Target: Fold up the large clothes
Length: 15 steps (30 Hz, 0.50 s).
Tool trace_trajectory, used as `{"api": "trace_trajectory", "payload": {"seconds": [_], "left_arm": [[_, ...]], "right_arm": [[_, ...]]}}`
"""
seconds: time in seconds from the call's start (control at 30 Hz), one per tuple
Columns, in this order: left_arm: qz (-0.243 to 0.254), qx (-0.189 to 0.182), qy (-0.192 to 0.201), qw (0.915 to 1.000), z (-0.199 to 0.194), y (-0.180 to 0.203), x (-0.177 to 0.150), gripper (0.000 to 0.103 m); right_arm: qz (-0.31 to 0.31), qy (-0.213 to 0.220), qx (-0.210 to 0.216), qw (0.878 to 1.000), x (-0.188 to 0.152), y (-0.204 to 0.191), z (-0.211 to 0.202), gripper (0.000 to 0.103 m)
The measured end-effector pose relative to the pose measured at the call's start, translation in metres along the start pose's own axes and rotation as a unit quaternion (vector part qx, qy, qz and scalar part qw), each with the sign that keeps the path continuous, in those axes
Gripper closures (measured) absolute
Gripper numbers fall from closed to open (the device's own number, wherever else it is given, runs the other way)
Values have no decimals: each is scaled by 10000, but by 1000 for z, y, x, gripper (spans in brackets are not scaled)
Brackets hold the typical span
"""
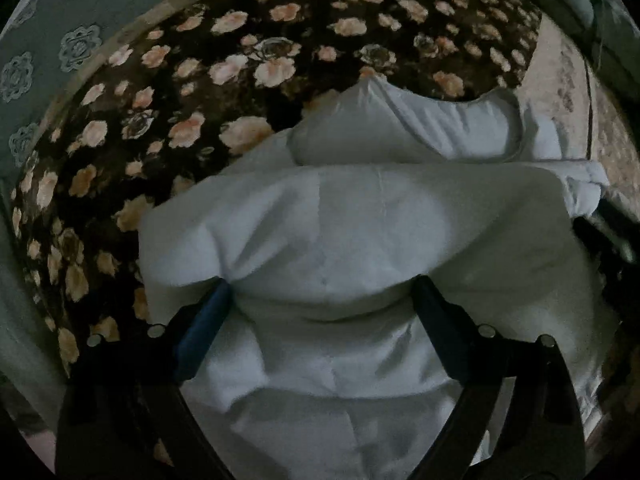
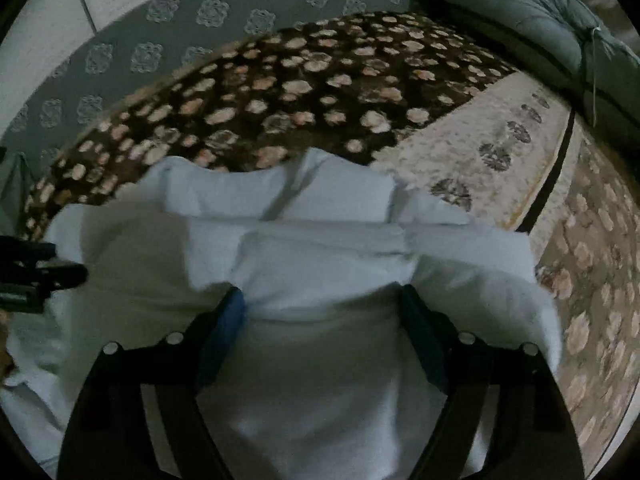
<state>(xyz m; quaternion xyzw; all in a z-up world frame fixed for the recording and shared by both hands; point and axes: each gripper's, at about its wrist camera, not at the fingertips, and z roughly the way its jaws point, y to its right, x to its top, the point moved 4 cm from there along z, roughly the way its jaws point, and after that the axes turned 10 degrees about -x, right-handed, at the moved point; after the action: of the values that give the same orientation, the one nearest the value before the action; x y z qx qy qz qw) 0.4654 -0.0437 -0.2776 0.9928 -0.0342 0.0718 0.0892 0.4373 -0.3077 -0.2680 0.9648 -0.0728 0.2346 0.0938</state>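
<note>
Evidently mid-fold: white garment (image 1: 360, 232) bunched on floral blanket (image 1: 168, 92)
Both grippers, left gripper (image 1: 322, 286) and right gripper (image 2: 320, 300), stood wide-jawed astride cloth; next, close and carry over

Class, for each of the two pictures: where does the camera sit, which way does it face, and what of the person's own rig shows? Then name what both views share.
Left wrist: on the left gripper, looking forward and down over the white garment; its own open jaws show.
Right wrist: on the right gripper, facing the same garment; its open jaws show, with the left gripper at the left edge.
Shared: garment, floral blanket, patterned wall.
</note>
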Motion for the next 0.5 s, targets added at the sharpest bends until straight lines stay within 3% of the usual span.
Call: {"api": "trace_trajectory", "payload": {"seconds": [0.1, 0.2, 0.23, 0.27, 0.3, 0.33, 0.37, 0.43, 0.5], "left_arm": [[-205, -189, -339, 9990, 22, -9, 19, 7], [-260, -344, -500, 9978, 13, -18, 20, 14], [-208, -335, -420, 9983, 4, -18, 18, 22], [-124, -318, -271, 9990, -9, -18, 13, 23], [-10, -291, -72, 9995, -23, -17, 6, 21], [180, -234, 249, 9993, -41, -16, -7, 12], [288, -167, 505, 9982, -53, -16, -17, 4], [447, -1, 1003, 9940, -75, -21, -47, 3], [450, 15, 1131, 9926, -77, -23, -69, 3]], "right_arm": [[199, -191, -134, 9995, 3, 26, 7, 27], [421, -366, -50, 9984, 5, 46, 2, 43], [454, -270, -193, 9984, 4, 51, -8, 44], [503, -62, -274, 9983, 3, 54, -21, 43], [584, 273, -259, 9976, -2, 54, -42, 41], [595, 475, -177, 9969, -7, 50, -55, 36], [577, 726, -56, 9957, -14, 43, -72, 32], [526, 1267, 269, 9902, -34, 16, -105, 25], [356, 1558, 835, 9836, -53, -20, -126, 25]]}}
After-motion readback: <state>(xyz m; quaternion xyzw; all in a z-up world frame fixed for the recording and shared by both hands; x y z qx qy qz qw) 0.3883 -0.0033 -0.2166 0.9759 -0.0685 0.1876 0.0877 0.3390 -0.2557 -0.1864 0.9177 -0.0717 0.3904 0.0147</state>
